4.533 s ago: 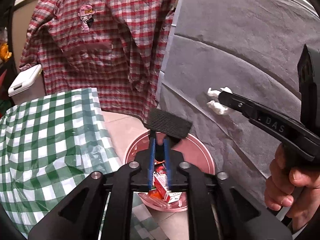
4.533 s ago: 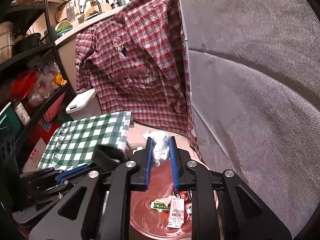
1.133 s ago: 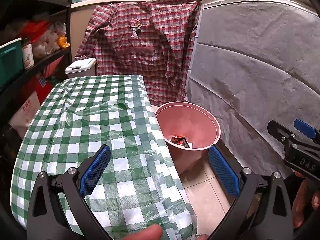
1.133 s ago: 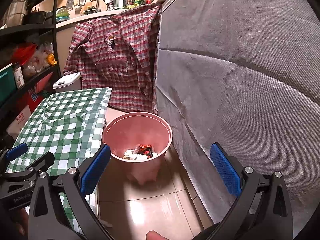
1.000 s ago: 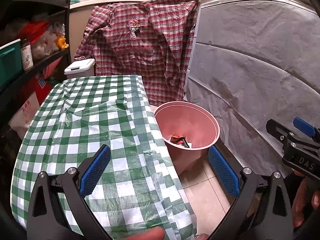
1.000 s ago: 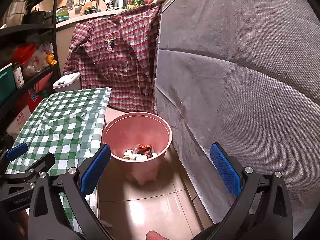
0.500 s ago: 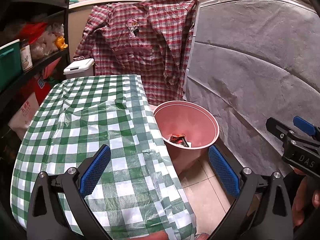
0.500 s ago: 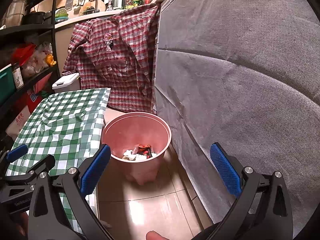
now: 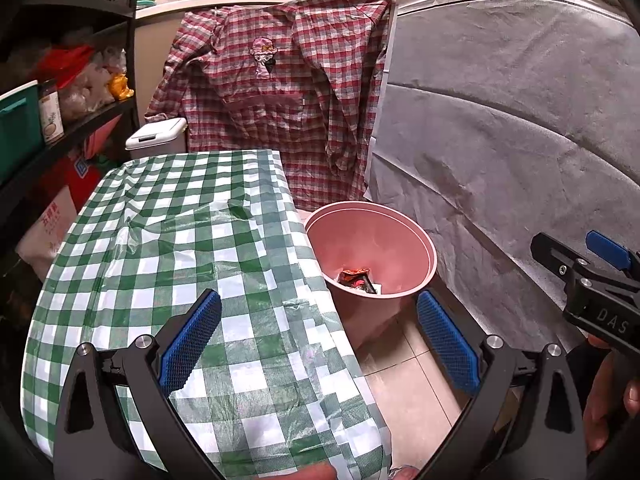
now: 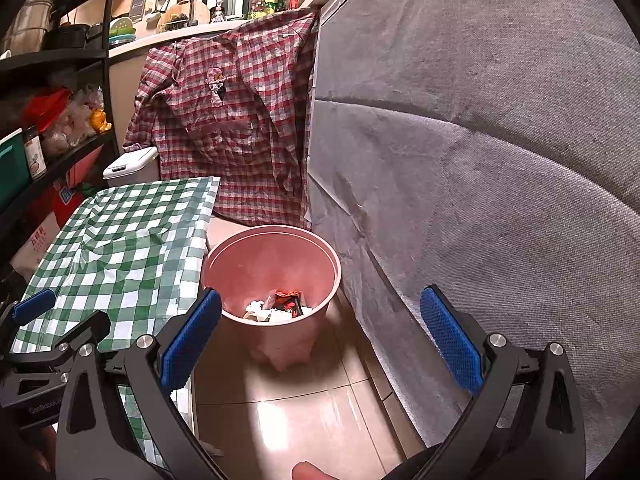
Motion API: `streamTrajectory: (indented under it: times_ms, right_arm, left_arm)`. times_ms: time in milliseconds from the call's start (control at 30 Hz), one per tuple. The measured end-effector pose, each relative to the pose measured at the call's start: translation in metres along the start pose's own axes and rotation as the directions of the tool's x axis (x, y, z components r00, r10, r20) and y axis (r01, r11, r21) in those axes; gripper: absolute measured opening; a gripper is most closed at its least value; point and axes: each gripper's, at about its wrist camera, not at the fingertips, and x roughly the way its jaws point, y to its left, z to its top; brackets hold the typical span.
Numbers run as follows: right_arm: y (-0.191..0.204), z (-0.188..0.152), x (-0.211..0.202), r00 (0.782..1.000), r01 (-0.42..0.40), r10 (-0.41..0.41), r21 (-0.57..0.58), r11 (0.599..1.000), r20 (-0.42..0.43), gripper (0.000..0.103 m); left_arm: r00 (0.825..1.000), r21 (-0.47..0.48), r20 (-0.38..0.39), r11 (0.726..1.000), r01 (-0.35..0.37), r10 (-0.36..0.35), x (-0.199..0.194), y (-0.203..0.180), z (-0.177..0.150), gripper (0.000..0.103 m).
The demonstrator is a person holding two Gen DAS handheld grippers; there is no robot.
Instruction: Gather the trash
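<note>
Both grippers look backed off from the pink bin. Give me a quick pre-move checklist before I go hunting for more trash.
1. Left gripper empty: ok, jaws wide open, nothing between the pads.
2. Right gripper empty: ok, jaws wide open, nothing held.
3. Pink bin upright on the floor: ok, beside the table edge.
4. Dropped trash inside the bin: ok, red wrapper and white crumpled paper lie at the bottom.
5. Trash left on the green checked tablecloth: none visible; only wrinkles show, and the near edge is hidden by the gripper.
6. Trash on the floor tiles: cannot tell, part of the floor is hidden.
</note>
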Motion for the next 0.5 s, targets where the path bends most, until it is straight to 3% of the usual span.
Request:
streamTrajectory:
  times_ms: [500]
  right_arm:
    - [-0.0007, 0.0001, 0.0002, 1.000, -0.001, 0.001, 0.000, 1.000, 0.001, 0.098]
  left_arm:
    - [1.000, 0.013, 0.011, 1.000, -0.003, 0.003, -0.0010, -0.0038, -0.0014, 0.095]
